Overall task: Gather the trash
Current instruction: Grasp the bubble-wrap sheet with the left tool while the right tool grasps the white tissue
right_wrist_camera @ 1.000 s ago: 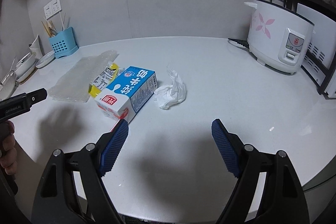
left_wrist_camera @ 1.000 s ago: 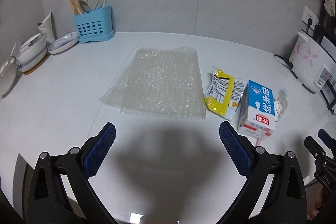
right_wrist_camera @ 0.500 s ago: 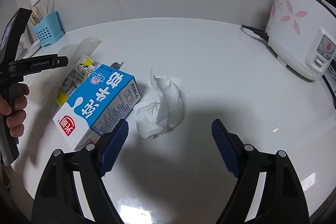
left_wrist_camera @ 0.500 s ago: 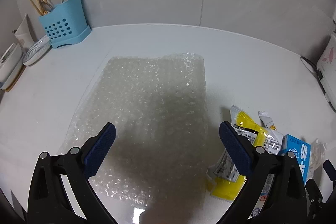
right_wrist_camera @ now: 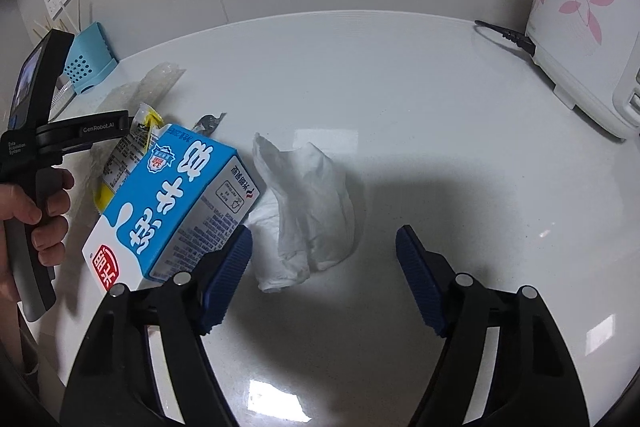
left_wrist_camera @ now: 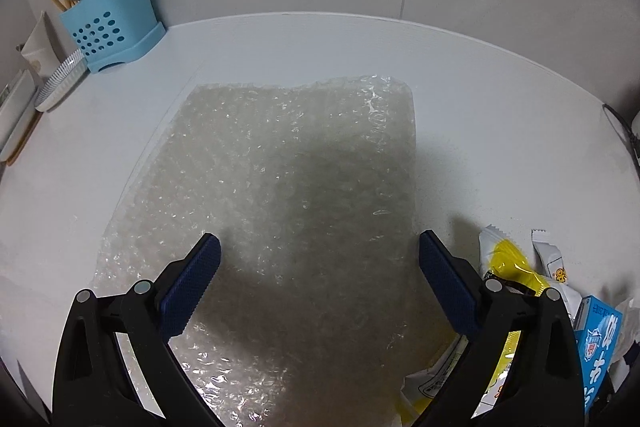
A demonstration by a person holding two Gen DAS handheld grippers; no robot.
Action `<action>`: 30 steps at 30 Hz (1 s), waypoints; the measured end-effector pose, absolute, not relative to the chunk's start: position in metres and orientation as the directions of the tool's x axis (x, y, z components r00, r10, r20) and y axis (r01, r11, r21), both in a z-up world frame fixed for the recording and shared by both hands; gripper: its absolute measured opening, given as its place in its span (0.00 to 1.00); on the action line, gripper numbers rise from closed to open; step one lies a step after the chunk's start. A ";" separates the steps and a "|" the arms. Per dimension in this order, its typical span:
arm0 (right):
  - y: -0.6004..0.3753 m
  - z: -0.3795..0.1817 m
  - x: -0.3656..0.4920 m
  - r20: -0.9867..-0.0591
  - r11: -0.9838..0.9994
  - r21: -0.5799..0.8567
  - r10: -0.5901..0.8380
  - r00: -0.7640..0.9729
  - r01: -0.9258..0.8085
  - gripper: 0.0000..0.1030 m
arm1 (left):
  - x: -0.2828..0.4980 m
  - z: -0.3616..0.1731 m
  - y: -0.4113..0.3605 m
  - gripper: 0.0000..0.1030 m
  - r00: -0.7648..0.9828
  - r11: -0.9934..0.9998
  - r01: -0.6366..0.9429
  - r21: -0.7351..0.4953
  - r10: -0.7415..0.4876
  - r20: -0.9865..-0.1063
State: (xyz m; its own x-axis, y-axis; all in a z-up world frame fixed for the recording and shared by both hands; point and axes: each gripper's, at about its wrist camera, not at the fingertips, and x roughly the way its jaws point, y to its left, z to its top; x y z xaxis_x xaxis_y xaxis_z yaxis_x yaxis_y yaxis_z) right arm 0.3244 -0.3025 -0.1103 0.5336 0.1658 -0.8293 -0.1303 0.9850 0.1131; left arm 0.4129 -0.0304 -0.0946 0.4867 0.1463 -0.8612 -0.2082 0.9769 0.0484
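- The left gripper (left_wrist_camera: 318, 259) hangs above the bubble wrap (left_wrist_camera: 288, 195), jaws wide apart with nothing between the pads.
- The wrap lies flat on the white counter (left_wrist_camera: 480, 99), partly in the gripper's shadow.
- At the wrap's right edge lies a yellow packet (left_wrist_camera: 508, 263), with a white sachet (left_wrist_camera: 554, 263) beside it and a blue carton (left_wrist_camera: 598, 343) at the frame edge.
- A blue utensil holder (left_wrist_camera: 108, 35) stands in the far left corner, a ribbed dish (left_wrist_camera: 60, 83) beside it.

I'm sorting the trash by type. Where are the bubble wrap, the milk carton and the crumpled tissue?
bubble wrap (left_wrist_camera: 292, 187): left wrist view, middle of the sheet.
milk carton (right_wrist_camera: 168, 203): right wrist view, blue top face.
tissue (right_wrist_camera: 308, 211): right wrist view, middle of the wad.
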 end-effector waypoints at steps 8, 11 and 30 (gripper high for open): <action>-0.295 -0.109 0.326 -0.824 0.986 0.091 0.154 0.545 -0.142 0.43 | 0.406 -0.091 -0.024 0.73 0.469 0.972 -0.230 0.051 0.156 -0.869; -0.292 -0.109 0.325 -0.822 0.986 0.086 0.150 0.549 -0.141 0.31 | 0.404 -0.089 -0.022 0.64 0.453 0.970 -0.237 0.053 0.159 -0.877; -0.300 -0.086 0.299 -0.802 0.991 0.098 0.130 0.583 -0.086 0.15 | 0.361 -0.066 -0.017 0.10 0.507 0.973 -0.215 0.086 0.186 -0.842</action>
State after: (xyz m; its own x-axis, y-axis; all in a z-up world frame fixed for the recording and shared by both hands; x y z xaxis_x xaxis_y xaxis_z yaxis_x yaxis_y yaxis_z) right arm 0.2987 -0.3001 -0.0864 0.5827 0.1301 -0.8022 -0.0860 0.9914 0.0984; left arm 0.3608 -0.0171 -0.0656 0.5068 0.1863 -0.8417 -0.2153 0.9728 0.0857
